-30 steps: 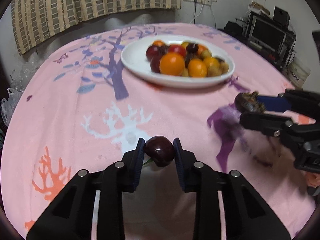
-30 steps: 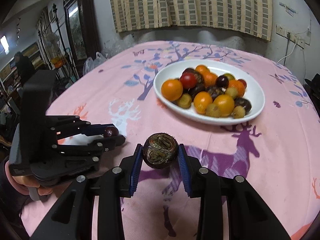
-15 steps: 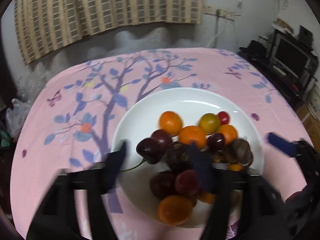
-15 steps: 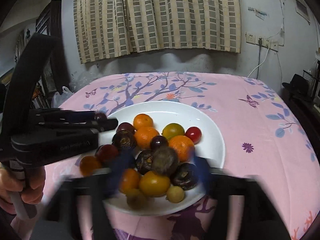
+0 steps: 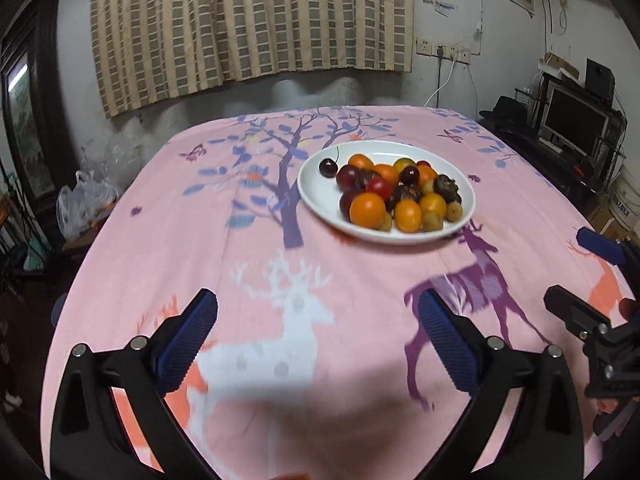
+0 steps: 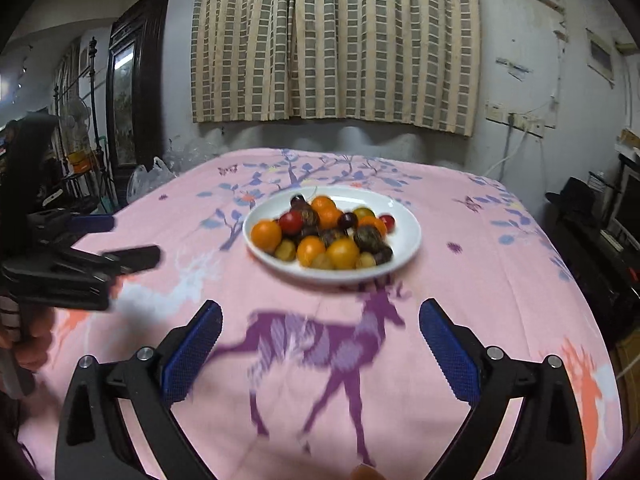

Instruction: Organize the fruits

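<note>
1. The left gripper (image 5: 318, 322) stands wide apart, its blue-padded fingers (image 5: 188, 332) spread above the pink tablecloth (image 5: 168, 240) with nothing between them.
2. The right gripper (image 6: 320, 326) is likewise spread wide and holds nothing; in the left wrist view it shows at about 4 o'clock (only its dark finger and a blue pad are visible there).
3. The white plate (image 5: 316, 196) sits on the cloth at roughly 1 o'clock from the left gripper, well apart from both tools.
4. On the plate lies a heap of fruits (image 5: 400, 196): oranges, red and dark plum-like pieces, small yellowish ones.
5. A dark cherry (image 5: 328, 167) with its stem pointing up rests on bare plate at the heap's 10 o'clock side, just beside the nearest dark fruit.
6. In the right wrist view the plate (image 6: 408, 236) lies at 12 o'clock, beyond a purple deer print (image 6: 320, 340).
7. A striped curtain (image 5: 248, 20) hangs on the wall behind the table.
</note>
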Tool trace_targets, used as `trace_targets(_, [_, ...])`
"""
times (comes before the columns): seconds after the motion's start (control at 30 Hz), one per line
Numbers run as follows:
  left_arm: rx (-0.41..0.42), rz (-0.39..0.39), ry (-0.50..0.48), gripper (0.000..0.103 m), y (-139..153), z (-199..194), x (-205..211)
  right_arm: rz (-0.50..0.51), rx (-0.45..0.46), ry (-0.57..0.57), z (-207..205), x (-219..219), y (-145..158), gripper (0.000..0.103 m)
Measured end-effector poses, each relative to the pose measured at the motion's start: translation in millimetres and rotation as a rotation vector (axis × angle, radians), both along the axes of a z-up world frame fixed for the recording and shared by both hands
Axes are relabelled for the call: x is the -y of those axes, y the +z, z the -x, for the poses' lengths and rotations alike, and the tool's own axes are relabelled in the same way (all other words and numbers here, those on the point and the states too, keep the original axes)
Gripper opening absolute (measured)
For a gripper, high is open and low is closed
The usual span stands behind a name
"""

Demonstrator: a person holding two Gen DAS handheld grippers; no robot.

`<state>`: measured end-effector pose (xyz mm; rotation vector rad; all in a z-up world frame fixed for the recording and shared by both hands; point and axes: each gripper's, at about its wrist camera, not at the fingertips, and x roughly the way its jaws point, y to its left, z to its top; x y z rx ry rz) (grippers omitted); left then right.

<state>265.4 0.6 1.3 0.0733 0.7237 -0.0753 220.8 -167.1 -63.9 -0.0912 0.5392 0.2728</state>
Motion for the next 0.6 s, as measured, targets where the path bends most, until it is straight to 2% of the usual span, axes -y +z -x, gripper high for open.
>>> trace_targets(0.17, [0.014, -0.002, 0.015, 0.099, -13, 22, -4, -0.002, -0.028, -0.006, 11, 4, -16, 0.1])
trace_targets(0.3, [0.017, 0.02, -0.001, 0.099, -20, 22, -4, 0.013, -0.013, -0.02, 13, 5, -16, 0.1])
trace_targets(0.6, [0.008, -0.009, 0.014, 0.099, -27, 19, -1, 0.03, 0.006, -0.04, 15, 7, -14, 0.1])
